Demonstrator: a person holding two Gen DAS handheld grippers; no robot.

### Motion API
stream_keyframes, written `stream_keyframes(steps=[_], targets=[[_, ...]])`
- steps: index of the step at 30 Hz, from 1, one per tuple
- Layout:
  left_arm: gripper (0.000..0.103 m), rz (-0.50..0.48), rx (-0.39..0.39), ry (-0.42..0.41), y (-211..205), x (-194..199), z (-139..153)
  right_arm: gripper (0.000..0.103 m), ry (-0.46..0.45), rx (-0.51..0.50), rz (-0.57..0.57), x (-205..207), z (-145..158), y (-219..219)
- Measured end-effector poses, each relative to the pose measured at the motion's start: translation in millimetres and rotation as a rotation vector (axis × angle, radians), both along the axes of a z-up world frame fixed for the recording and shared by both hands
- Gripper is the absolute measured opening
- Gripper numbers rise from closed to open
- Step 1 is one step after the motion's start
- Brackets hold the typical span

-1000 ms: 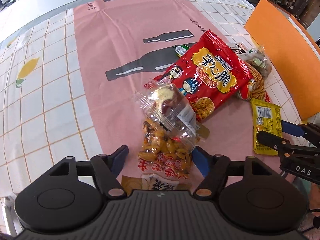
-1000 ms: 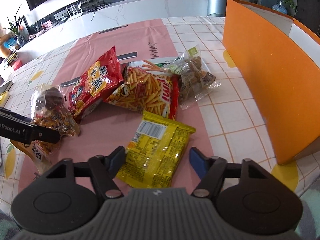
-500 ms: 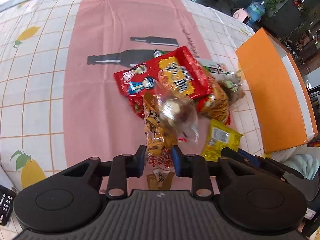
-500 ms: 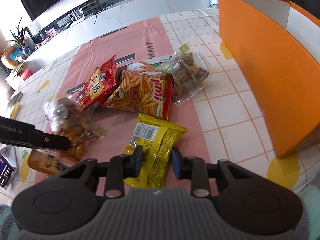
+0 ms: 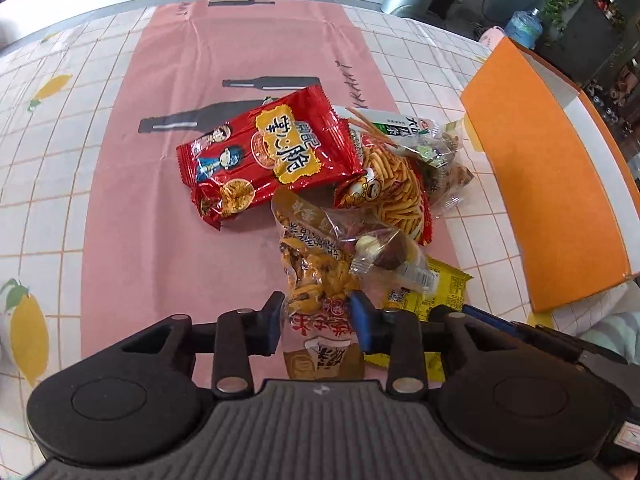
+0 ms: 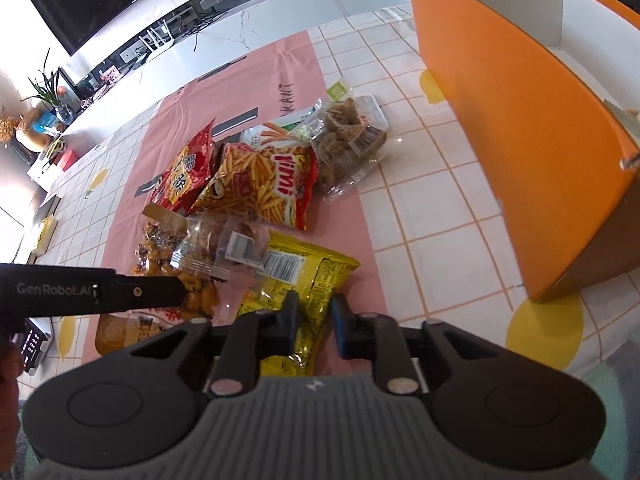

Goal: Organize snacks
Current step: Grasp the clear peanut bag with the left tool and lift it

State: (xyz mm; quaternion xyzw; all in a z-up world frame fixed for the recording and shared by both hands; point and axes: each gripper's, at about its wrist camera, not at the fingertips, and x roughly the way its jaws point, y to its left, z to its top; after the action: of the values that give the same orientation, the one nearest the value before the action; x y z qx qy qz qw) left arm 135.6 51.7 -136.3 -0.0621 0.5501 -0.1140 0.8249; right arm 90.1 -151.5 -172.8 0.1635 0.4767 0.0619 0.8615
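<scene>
My left gripper point(image 5: 318, 316) has a clear bag of orange fried snacks point(image 5: 316, 276) between its blue pads, which press on it while the jaws are opening a little. A small clear pack with a brown and white piece point(image 5: 384, 252) lies against that bag. In the right wrist view the bag point(image 6: 160, 256) hangs from the left gripper's fingers point(image 6: 140, 292). My right gripper point(image 6: 314, 320) pinches the near end of a yellow packet point(image 6: 304, 268), its jaws also easing open. The orange box point(image 6: 520, 140) stands to the right, its white inside showing.
A red snack bag point(image 5: 272, 156), a bag of fries-shaped snacks point(image 5: 396, 188), a green and white stick pack point(image 5: 392, 124) and a clear pack of brown cubes point(image 6: 344, 140) lie heaped on the pink runner point(image 5: 160, 240). A small black device point(image 6: 32, 344) sits at the left table edge.
Both grippers went from wide open to closed on their packs. The left one carried the snack bag rightward, up beside the yellow packet. The right gripper's view tilted toward the orange box.
</scene>
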Motion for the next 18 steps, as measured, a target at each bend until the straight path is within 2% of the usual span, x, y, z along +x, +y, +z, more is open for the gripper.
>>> stream_keyframes(steps=[1,5,6,9,15,18], targets=[[0.047,0.01,-0.013,0.002,0,0,-2,0.034,-0.004,0.004,0.004,0,0,0],[0.053,0.057,-0.059,0.003,2,2,-11,0.049,-0.014,-0.024,0.063,-2,0,12],[0.053,0.067,-0.072,0.001,3,2,-12,0.056,-0.015,-0.035,0.075,-3,-1,15],[0.053,0.087,-0.09,-0.01,3,2,-14,0.064,-0.044,-0.101,0.117,-3,-2,27],[0.051,0.122,-0.086,-0.042,-2,-3,-13,0.065,-0.085,-0.237,0.154,0,-5,42],[0.05,0.156,-0.053,-0.015,-6,-3,-11,0.065,-0.098,-0.287,0.168,-1,-7,45]])
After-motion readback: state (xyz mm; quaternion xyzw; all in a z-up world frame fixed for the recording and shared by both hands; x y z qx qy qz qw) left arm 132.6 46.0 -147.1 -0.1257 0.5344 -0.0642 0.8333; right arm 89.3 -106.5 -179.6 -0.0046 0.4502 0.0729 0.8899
